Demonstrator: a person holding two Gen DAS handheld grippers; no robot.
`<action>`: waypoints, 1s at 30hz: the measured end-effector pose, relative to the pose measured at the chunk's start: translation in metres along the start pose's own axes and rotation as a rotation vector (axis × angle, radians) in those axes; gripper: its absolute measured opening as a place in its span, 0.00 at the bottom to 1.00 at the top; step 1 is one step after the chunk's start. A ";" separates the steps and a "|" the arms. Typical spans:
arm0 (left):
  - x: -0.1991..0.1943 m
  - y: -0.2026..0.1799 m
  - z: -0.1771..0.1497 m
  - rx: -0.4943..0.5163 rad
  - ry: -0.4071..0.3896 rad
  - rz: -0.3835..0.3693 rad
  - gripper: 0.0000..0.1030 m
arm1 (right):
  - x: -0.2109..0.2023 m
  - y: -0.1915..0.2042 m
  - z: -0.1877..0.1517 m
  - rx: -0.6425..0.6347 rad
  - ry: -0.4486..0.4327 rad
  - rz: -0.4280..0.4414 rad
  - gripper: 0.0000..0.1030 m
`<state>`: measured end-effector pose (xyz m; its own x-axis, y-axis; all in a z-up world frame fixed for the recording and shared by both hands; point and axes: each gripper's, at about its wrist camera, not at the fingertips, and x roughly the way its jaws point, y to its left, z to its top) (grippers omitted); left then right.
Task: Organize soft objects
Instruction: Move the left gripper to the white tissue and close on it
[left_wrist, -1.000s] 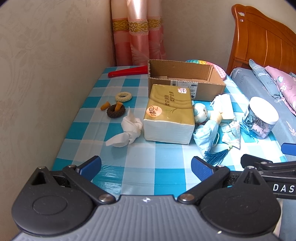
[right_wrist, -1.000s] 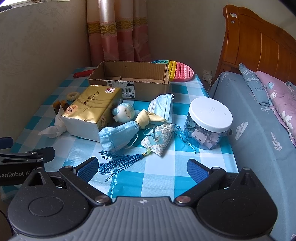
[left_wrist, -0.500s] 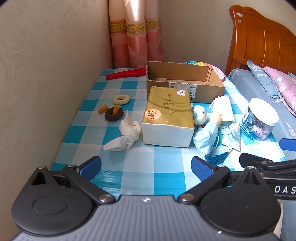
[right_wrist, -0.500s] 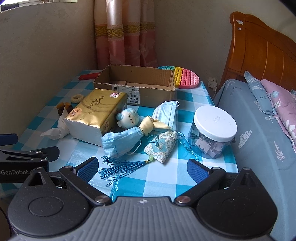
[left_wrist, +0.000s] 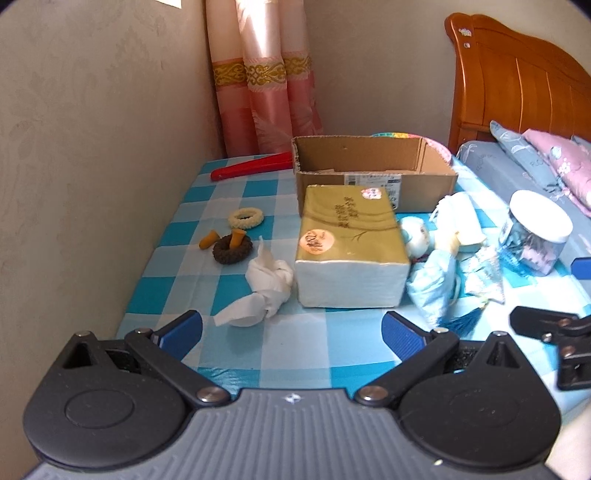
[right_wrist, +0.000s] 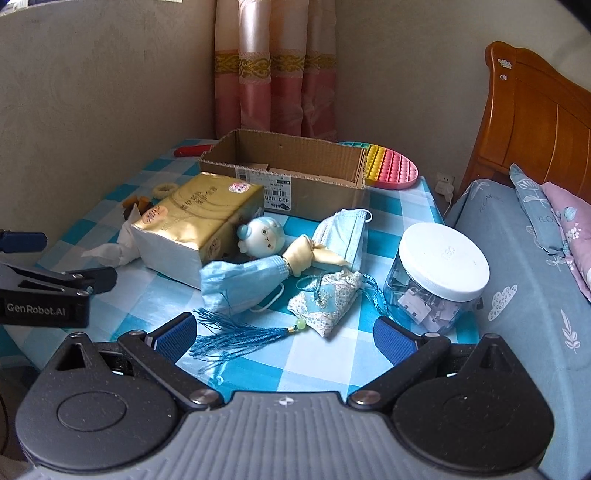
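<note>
beige wall (left_wrist: 92, 110), pink curtain (left_wrist: 266, 81), wood headboard (left_wrist: 517, 81)

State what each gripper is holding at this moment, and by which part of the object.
Nothing is held. The left gripper and the right gripper are both open with nothing between their fingers, hovering at the near edge of the table.

tissue pack (left_wrist: 351, 243) before box (left_wrist: 373, 170) | jar (right_wrist: 439, 273) right | doll (right_wrist: 258, 240) between, seemingly

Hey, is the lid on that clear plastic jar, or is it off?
On. The white lid sits flat across the top of the clear plastic jar, which stands upright on the checked tablecloth.
</note>
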<state>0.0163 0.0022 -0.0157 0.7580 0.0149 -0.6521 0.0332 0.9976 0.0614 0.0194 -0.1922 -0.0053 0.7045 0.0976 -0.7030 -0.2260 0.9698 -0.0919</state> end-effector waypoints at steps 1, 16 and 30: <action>0.003 0.001 -0.002 0.007 -0.002 0.005 0.99 | 0.003 -0.002 -0.002 -0.001 0.005 -0.001 1.00; 0.051 0.023 -0.018 0.001 0.063 0.036 0.99 | 0.057 -0.020 -0.028 -0.009 0.111 0.024 1.00; 0.085 0.045 -0.007 0.023 -0.012 0.013 0.80 | 0.066 -0.024 -0.032 -0.018 0.120 0.065 1.00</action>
<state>0.0773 0.0493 -0.0736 0.7661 0.0267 -0.6421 0.0383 0.9955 0.0871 0.0503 -0.2157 -0.0722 0.6027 0.1316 -0.7871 -0.2816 0.9579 -0.0555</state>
